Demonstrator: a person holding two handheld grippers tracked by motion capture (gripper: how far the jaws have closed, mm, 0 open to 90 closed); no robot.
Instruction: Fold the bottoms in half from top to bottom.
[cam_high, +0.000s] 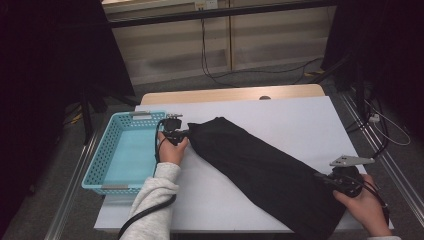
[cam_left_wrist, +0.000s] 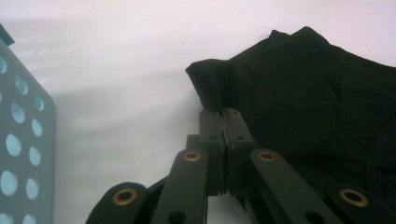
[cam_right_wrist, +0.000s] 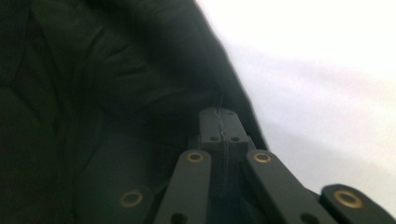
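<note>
A long black cloth lies slantwise on the white table, from beside the basket down to the near right edge. My left gripper is shut on the cloth's far-left corner. In the left gripper view the jaws are pinched together on a folded tip of the cloth. My right gripper is shut on the cloth's right edge near the lower end. In the right gripper view its jaws meet with a thin hem of the dark cloth between them.
A light blue perforated basket stands at the table's left edge, just left of my left hand, and its wall shows in the left gripper view. Cables and dark stands lie on the floor beyond and to the right of the table.
</note>
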